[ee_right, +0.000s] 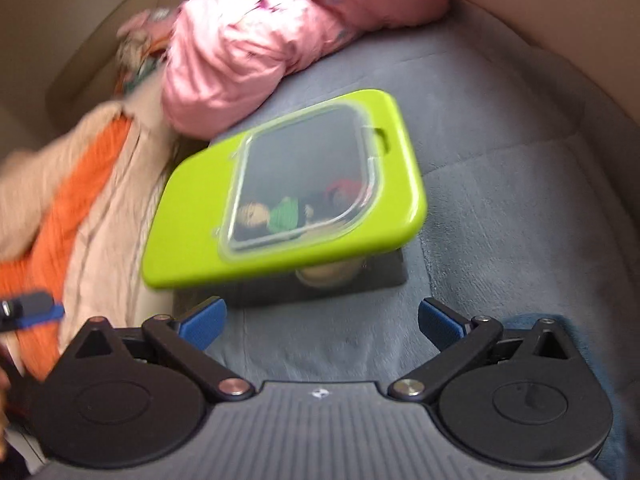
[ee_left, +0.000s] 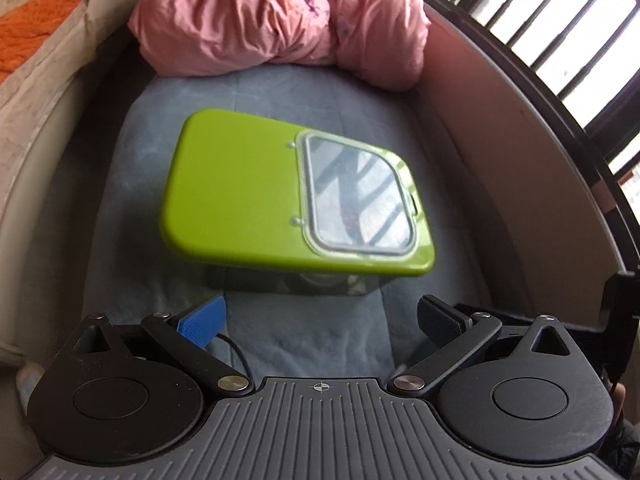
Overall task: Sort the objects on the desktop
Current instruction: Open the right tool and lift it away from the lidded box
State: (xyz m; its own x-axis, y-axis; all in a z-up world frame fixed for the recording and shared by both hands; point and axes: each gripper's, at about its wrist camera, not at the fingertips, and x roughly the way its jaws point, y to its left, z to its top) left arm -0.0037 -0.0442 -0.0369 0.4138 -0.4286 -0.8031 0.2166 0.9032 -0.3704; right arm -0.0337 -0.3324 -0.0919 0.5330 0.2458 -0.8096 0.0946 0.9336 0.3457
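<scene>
A box with a lime-green lid (ee_left: 240, 188) (ee_right: 192, 236) and a shut clear window flap (ee_left: 360, 200) (ee_right: 304, 184) stands on the grey-blue blanket (ee_left: 312, 340) (ee_right: 500, 216). Through the flap, in the right wrist view, small toys lie inside, one in green (ee_right: 285, 216). My left gripper (ee_left: 320, 320) hangs open above and short of the box, nothing between its fingers. My right gripper (ee_right: 322, 320) is also wide open and empty, just short of the box's dark near wall (ee_right: 320, 288). At the left edge of the right wrist view a blue fingertip (ee_right: 36, 310) of the other gripper shows.
A bunched pink quilt (ee_left: 280, 16) (ee_right: 248, 56) lies behind the box. An orange and beige blanket (ee_left: 32, 52) (ee_right: 80, 184) is piled at the left. A pink wall (ee_left: 480, 112) and a barred window (ee_left: 560, 40) close the right side.
</scene>
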